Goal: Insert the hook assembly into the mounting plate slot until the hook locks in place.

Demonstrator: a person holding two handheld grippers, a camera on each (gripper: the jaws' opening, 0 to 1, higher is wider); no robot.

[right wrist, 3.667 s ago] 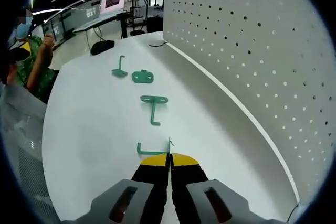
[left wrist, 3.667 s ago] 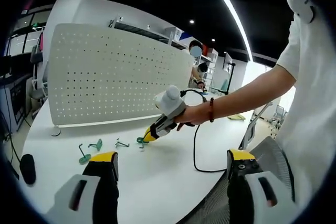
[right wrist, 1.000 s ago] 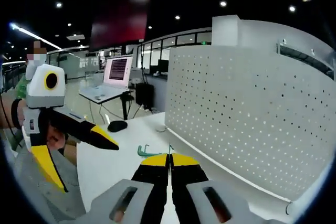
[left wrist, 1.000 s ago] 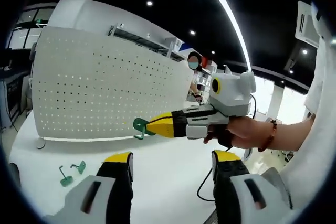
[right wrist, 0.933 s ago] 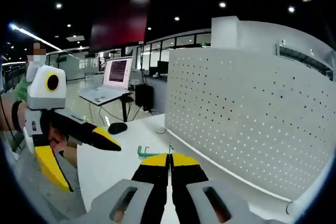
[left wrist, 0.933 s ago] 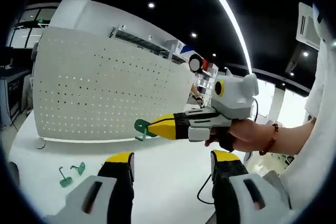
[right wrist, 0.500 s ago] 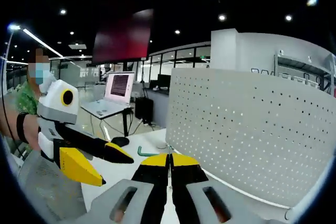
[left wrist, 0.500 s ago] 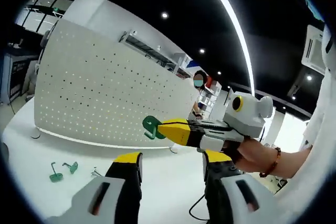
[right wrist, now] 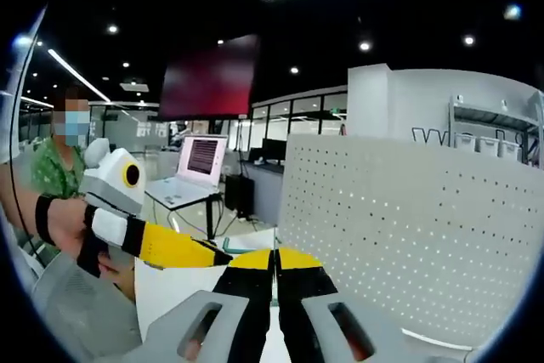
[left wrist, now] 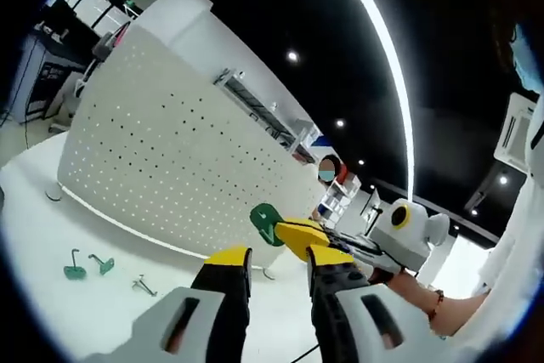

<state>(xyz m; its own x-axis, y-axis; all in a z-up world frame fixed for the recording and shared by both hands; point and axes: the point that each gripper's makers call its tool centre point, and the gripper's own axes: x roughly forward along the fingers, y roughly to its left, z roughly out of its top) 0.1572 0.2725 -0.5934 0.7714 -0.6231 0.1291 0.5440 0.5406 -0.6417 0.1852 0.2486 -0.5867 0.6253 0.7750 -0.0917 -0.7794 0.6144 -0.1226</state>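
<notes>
A small green plastic hook (left wrist: 266, 220) was held clamped in the right hand-held gripper (left wrist: 285, 231), raised before the white perforated mounting plate (left wrist: 161, 172) lying ahead; the left hand-held gripper (left wrist: 276, 263) stood narrowly parted, empty.

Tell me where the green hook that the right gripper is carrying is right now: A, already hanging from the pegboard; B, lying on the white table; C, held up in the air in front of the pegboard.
C: the right gripper pinches the green hook in its shut yellow jaws, raised before the pegboard, above the table.
</notes>
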